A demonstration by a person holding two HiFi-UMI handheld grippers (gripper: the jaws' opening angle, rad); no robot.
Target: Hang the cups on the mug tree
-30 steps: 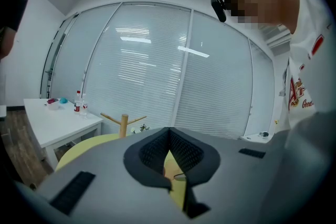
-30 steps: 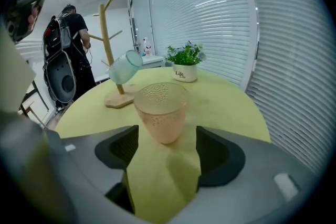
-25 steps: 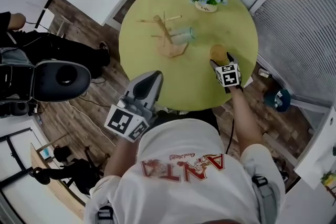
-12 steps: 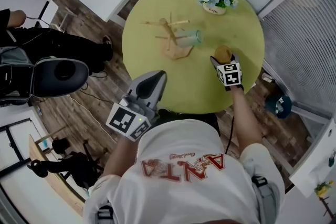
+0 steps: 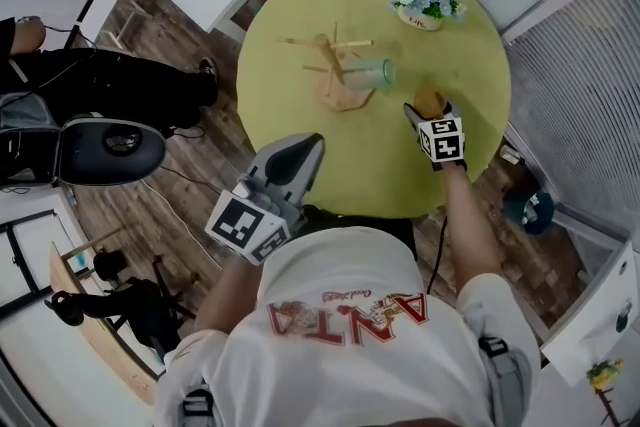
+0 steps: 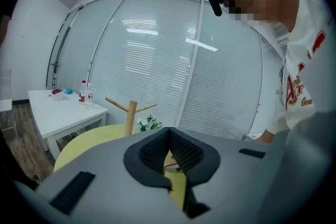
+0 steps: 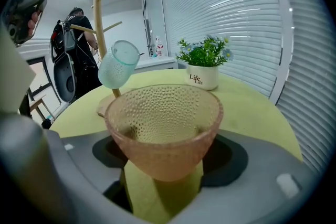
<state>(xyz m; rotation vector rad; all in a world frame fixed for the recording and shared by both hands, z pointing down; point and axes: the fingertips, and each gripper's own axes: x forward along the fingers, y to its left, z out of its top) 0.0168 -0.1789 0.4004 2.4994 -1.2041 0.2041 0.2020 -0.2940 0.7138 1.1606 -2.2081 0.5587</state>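
amber cup (image 7: 163, 128): pinched low on its tapered wall by my right hand-held gripper (image 7: 167, 157), mouth up, over the bench (image 7: 252, 107).
slip risk: the glass flares upward, so tilting it toward a peg could let it slide off the pads.
knock risk: the mug tree (image 7: 98, 13) stands ahead-left of that gripper with a pale green cup (image 7: 117, 64) hung on it. A wide swing could strike either.
contents: amber cup empty; green cup looks empty; flower pot (image 7: 202, 76), ahead-right, holds a small plant.
left hand-held gripper (image 6: 169, 134): pads pressed together, empty.
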